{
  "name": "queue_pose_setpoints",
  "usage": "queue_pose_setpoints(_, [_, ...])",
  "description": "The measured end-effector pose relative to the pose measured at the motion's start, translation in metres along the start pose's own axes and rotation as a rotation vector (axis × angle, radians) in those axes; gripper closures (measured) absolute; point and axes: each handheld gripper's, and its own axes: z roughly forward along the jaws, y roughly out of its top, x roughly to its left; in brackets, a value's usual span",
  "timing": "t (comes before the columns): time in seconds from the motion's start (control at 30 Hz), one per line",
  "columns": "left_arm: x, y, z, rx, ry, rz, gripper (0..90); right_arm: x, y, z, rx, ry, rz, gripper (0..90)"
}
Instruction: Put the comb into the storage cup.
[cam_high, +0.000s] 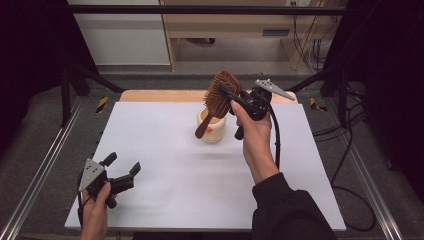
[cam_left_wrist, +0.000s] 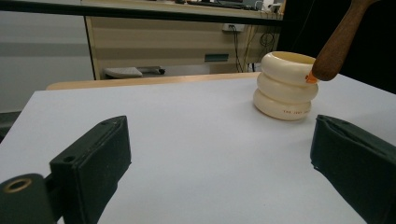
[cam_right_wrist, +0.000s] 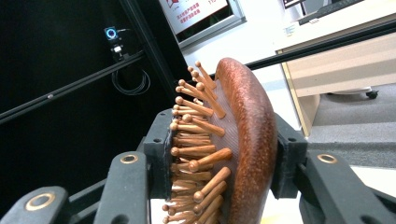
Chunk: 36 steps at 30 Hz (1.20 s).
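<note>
A brown wooden hairbrush (cam_high: 218, 96) with wooden pins hangs tilted in the air, head up. My right gripper (cam_high: 227, 94) is shut on its head (cam_right_wrist: 233, 140), one pad on the pins and one on the smooth back. The brush's handle tip (cam_left_wrist: 332, 51) hovers just over the rim of a cream ribbed cup (cam_high: 212, 127), which stands on the white table (cam_high: 165, 150) toward the back middle. My left gripper (cam_high: 121, 167) rests at the front left of the table, open, with nothing between its fingers; the cup (cam_left_wrist: 284, 86) lies ahead of it to the right.
A wooden strip (cam_high: 165, 96) runs along the table's far edge. Metal frame rails (cam_high: 45, 165) flank both sides. Cables (cam_high: 345, 145) trail on the floor at the right. A wooden desk (cam_left_wrist: 177, 42) stands beyond the table.
</note>
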Motion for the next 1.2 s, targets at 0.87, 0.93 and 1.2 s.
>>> queue_pose_setpoints(0.87, [0.001,0.000,0.000,0.000,-0.005,-0.014,4.9,-0.001,0.012,0.018,-0.019,-0.013,0.020,52.1])
queue_pose_setpoints(0.93, [0.001,0.000,0.000,0.000,-0.006,-0.015,4.9,-0.002,0.015,0.020,-0.024,-0.017,0.022,52.1])
queue_pose_setpoints(1.2, [0.002,-0.001,0.000,-0.003,-0.005,-0.022,4.9,-0.006,0.022,0.030,-0.042,-0.040,0.029,52.1])
